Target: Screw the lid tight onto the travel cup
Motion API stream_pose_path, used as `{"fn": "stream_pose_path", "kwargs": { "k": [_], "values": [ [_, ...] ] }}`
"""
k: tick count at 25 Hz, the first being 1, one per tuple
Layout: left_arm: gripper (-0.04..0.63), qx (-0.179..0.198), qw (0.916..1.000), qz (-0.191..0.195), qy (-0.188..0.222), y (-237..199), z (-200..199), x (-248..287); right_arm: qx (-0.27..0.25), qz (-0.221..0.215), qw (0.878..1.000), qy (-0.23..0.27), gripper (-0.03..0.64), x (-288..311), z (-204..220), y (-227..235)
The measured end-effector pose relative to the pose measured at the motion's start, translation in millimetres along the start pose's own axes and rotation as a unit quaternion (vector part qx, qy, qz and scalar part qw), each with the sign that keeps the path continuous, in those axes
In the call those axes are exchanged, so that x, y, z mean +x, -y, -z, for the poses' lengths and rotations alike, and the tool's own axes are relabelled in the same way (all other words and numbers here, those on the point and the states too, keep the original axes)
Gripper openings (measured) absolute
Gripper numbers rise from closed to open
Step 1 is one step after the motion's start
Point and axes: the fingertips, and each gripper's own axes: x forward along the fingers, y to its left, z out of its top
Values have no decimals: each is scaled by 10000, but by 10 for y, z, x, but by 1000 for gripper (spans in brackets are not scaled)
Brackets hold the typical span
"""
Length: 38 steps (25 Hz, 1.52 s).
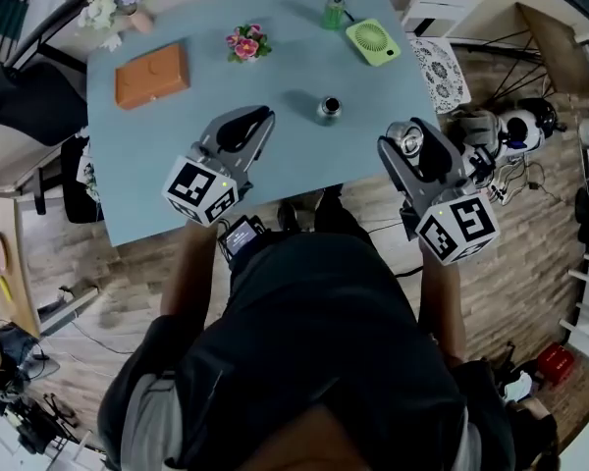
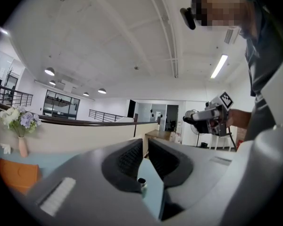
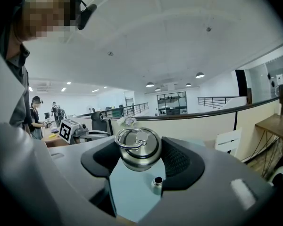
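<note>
Step in hand: bringing the lid to the cup; seating and screwing are not yet begun.

I am holding the steel lid (image 3: pixel 137 147) in the right gripper (image 1: pixel 412 148), whose jaws are clamping on its sides with the ring handle facing the camera. The lid is hanging in the air off the table's (image 1: pixel 177 155) near right corner, well apart from the cup.

The left gripper (image 1: pixel 259 120) is hovering over the near part of the table with its jaws together and nothing between them.

The travel cup (image 1: pixel 328 109) is standing upright and uncovered on the table, between and beyond the two grippers, unsupported.

Next move, as I am judging it: the left jaws are needing to open and take the cup body to steady it. The right is needing to turn the lid thread-side down, centre it squarely over the mouth, lower it and twist. A tilted start is risking cross-threading or tipping the cup.
</note>
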Motion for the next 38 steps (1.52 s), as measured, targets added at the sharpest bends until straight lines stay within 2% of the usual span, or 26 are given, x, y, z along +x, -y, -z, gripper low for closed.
{"fn": "stream_pose_path", "kwargs": {
  "k": [12,18,23,25,28,32,38],
  "values": [
    [95,-66,9991,-193,-379,-192,411,364,108,-562,9974,-442,265,662,287,279],
    [95,-305,9978,-111,-585,-221,733,547,151,-755,9940,-773,265,946,492,394],
    [98,-274,9972,64,-696,-229,990,749,150,-906,9909,-984,265,1153,692,508],
    [129,-237,9965,134,-795,-237,1106,813,153,-948,9895,-1082,265,1245,778,543],
    [237,-203,9940,221,-1053,-242,1334,910,128,-1018,9873,-1209,265,1377,898,579],
    [282,-39,9932,406,-1090,-165,1503,1087,69,-1112,9843,-1367,265,1498,1038,601],
    [361,192,9881,586,-1410,-92,1893,1349,-101,-1231,9792,-1611,265,1666,1271,651]
  ]
}}
